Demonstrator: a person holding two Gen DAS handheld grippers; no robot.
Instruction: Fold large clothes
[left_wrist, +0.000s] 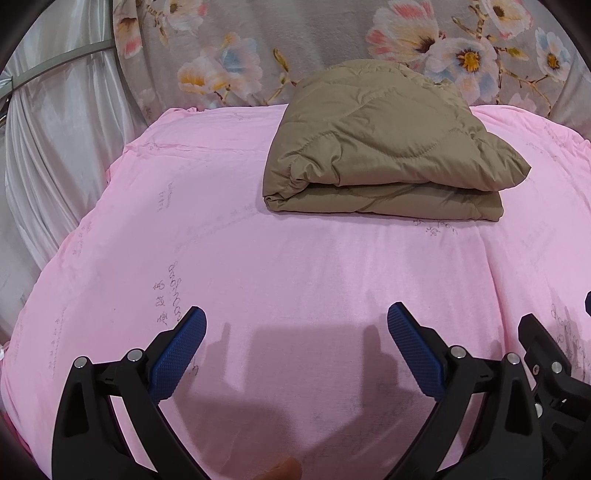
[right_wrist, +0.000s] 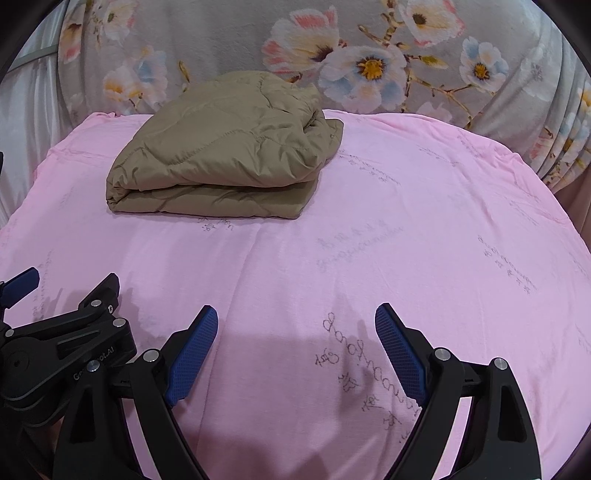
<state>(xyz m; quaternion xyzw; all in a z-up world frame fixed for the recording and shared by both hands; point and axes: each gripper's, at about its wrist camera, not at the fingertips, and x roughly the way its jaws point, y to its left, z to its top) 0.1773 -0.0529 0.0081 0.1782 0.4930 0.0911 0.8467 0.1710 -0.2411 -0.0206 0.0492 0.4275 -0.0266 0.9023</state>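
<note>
A khaki quilted garment (left_wrist: 388, 147) is seen folded into a thick packet of several layers, with the folded edge turned toward the cameras. It is laid on the far part of a bed covered with a pink sheet (left_wrist: 258, 258), close to the far edge of this sheet. In the left wrist view the garment is placed to the right of the middle; in the right wrist view (right_wrist: 225, 151) it is placed to the left. The upper layer is puffed and a little wrinkled, and curved stitch lines are visible on it.

The pink sheet (right_wrist: 406, 240) is printed with faint grey writing (the words cannot be read). Behind the bed a grey cloth with large flowers (left_wrist: 229, 55) is hung, and at the far left a white curtain (left_wrist: 55, 129) is seen.

The left gripper (left_wrist: 296, 317) is held low over the near part of the sheet, well apart from the garment. Its fingers (left_wrist: 177, 354), with blue ribbed pads, are spread wide and nothing is held between them. The right gripper (right_wrist: 296, 315) is held just beside it in the same manner: its fingers (right_wrist: 192, 354) are also spread wide and are empty. Shadows of both tools are cast on the sheet below them.
</note>
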